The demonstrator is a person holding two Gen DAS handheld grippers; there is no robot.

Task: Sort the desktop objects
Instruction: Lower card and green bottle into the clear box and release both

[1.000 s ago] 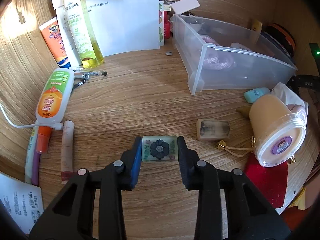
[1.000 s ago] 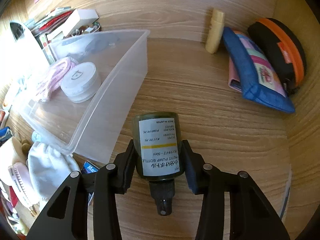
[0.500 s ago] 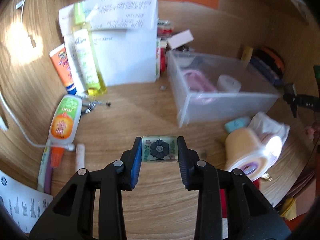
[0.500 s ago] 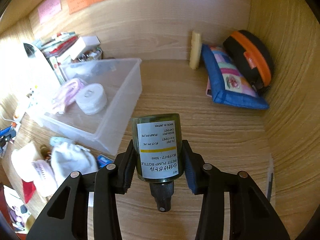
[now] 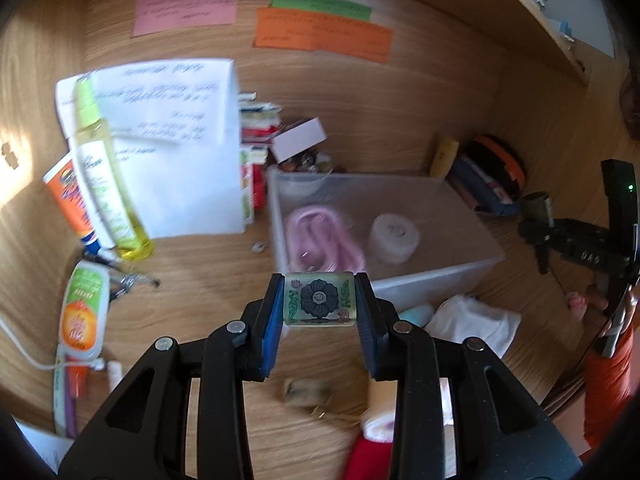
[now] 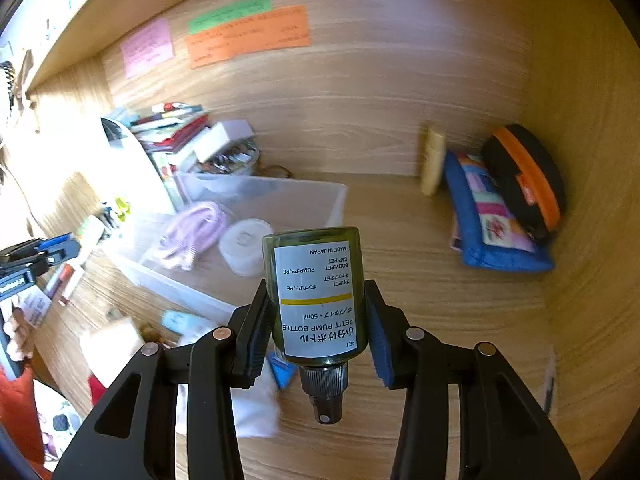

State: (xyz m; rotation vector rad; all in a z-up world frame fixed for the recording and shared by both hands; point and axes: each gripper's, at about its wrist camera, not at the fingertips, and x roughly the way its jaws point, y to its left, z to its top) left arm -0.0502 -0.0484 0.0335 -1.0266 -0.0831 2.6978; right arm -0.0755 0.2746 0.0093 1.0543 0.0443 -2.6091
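My left gripper (image 5: pixel 319 300) is shut on a small pale green block with a dark flower (image 5: pixel 319 299), held above the wooden desk in front of the clear plastic bin (image 5: pixel 436 276). The bin holds a pink cord (image 5: pixel 320 232) and a round white jar (image 5: pixel 394 234). My right gripper (image 6: pixel 318 312) is shut on a dark green pump bottle (image 6: pixel 316 292) with a white label, its pump pointing back toward the camera, raised above the desk to the right of the bin (image 6: pixel 280 196). The right gripper also shows at the right edge of the left wrist view (image 5: pixel 538 216).
At the left lie a yellow spray bottle (image 5: pixel 104 184), orange tubes (image 5: pixel 82 316) and white papers (image 5: pixel 176 148). A white cloth (image 5: pixel 476 320) sits before the bin. A blue patchwork pouch (image 6: pixel 492 224) and a black-orange case (image 6: pixel 528 180) rest at the back right. Coloured notes (image 6: pixel 248 36) hang on the back panel.
Both grippers have risen and tilted up with their objects still gripped; the desk items sit lower and smaller in view and the back panel's notes have come into sight.
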